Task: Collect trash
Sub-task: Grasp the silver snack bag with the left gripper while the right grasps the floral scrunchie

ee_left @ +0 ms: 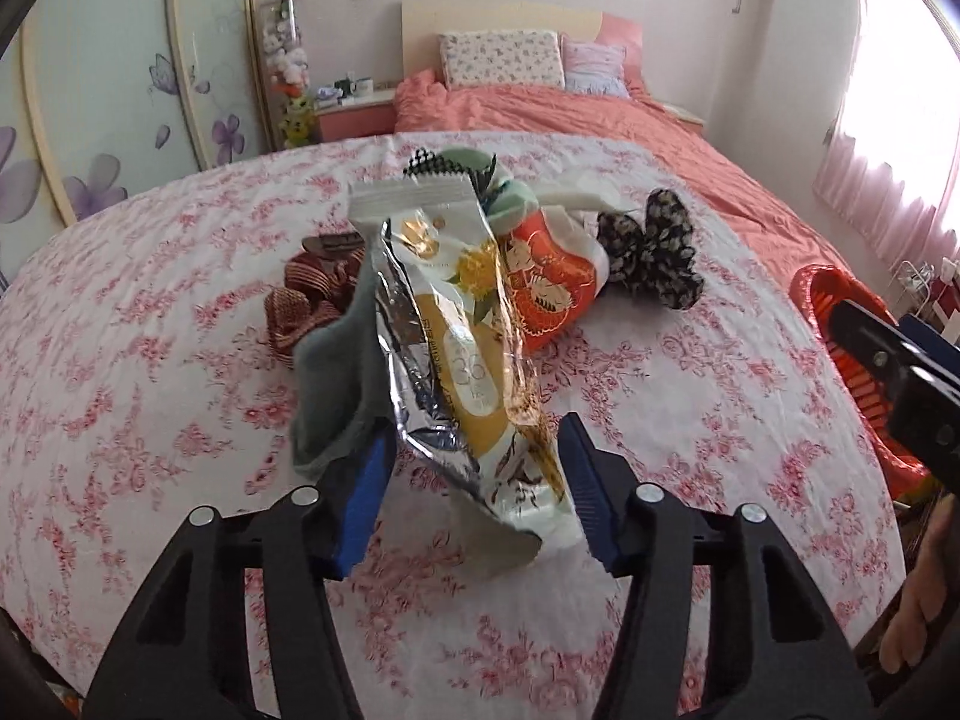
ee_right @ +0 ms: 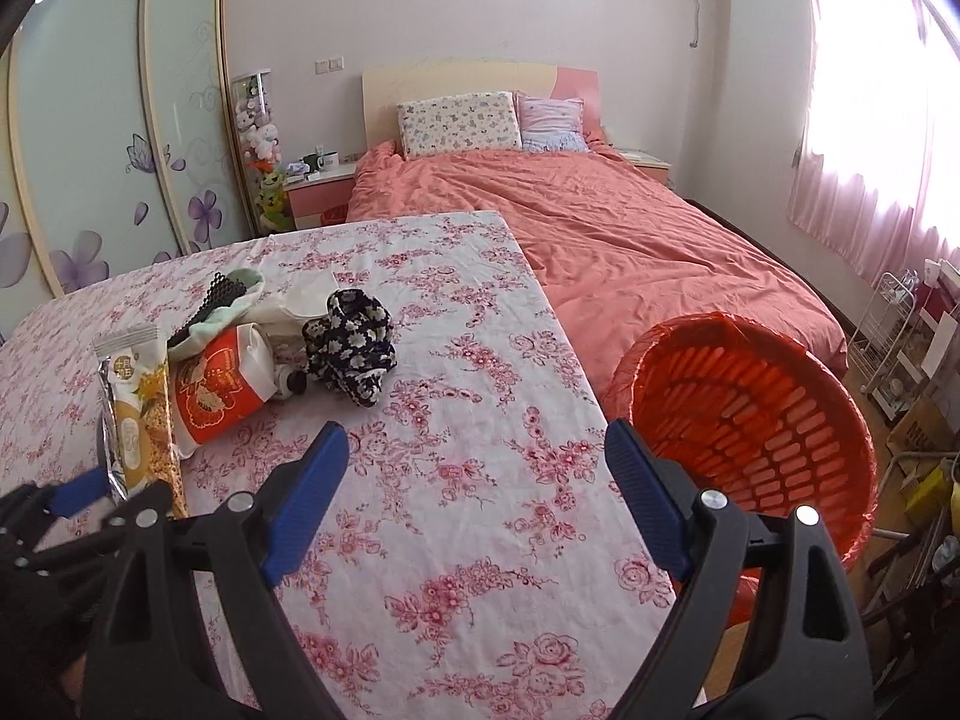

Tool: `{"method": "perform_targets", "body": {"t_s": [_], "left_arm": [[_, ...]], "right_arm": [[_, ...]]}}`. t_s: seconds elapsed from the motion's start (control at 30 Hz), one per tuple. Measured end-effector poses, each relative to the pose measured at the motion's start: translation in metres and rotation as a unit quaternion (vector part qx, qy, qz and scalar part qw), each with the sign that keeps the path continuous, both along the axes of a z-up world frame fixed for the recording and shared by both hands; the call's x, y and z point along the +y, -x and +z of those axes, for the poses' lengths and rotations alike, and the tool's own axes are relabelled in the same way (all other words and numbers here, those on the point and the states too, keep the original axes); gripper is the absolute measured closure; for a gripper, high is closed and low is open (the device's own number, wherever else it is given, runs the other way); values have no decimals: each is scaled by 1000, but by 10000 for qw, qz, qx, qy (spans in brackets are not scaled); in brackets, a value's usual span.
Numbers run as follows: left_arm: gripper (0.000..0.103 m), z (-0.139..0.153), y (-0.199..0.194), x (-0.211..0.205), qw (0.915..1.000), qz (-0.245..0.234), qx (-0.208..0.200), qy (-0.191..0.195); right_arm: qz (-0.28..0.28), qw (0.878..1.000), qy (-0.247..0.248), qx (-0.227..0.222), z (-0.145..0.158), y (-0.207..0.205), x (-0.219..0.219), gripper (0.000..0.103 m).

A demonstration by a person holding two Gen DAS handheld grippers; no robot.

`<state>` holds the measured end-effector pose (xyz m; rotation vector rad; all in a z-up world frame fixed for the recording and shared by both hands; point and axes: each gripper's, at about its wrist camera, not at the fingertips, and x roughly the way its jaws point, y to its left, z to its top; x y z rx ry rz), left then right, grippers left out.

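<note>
I have left claw [ee_left: 474,468] clenched on snack wrapper [ee_left: 462,324], lifted off surface [ee_left: 690,396]; right claw [ee_right: 477,480] released, empty; next I must carry wrapper over orange basket [ee_right: 780,420], release.

Glossy foil wrapper [ee_left: 474,360], matt cloth tablecloth [ee_left: 690,390], slatted plastic basket [ee_right: 762,420]

Pretty clearly a bedroom in someone's home. There's a bed [ee_right: 600,228] with a salmon-pink duvet, two pillows [ee_right: 459,123] against a pale headboard [ee_right: 456,81], and a pink nightstand [ee_right: 318,192] with mugs on it. Sliding wardrobe doors [ee_right: 120,138] with purple flower decals run along one wall, a tall tube of plush toys [ee_right: 259,132] stands in the corner, and pink curtains [ee_right: 870,138] cover the window.
</note>
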<state>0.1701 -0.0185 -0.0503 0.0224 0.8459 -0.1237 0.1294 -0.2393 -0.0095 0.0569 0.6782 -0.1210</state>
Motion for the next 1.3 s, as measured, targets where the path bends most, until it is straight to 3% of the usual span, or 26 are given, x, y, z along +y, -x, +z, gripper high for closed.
{"method": "perform_targets", "body": {"t_s": [0.13,0.27,0.5,0.7,0.77,0.8,0.83,1.03,1.3], "left_arm": [[79,-3,-13,7,9997,-30,-57,222],[86,5,-22,26,9994,3,-258,214],[88,12,-33,49,9989,147,-255,375],[88,13,-34,50,9987,101,-238,436],[88,14,-35,49,9986,97,-234,467],[88,15,-35,50,9985,99,-232,477],[88,16,-36,50,9985,99,-233,492],[88,23,-30,51,9982,52,-333,490],[88,38,-19,42,9973,-97,-448,575]], "right_arm": [[87,9999,-49,7,-6,-11,4,18],[261,9995,-157,66,-13,-28,12,19],[469,9958,-720,314,-22,-75,21,23],[476,9952,-641,562,-30,-110,34,37],[514,9944,-579,719,-36,-119,37,56],[549,9935,-589,805,-39,-121,38,76],[587,9922,-624,907,-42,-122,38,89],[577,9953,-477,607,-27,-95,28,94],[370,9987,-336,-33,18,-50,-1,95]]}}
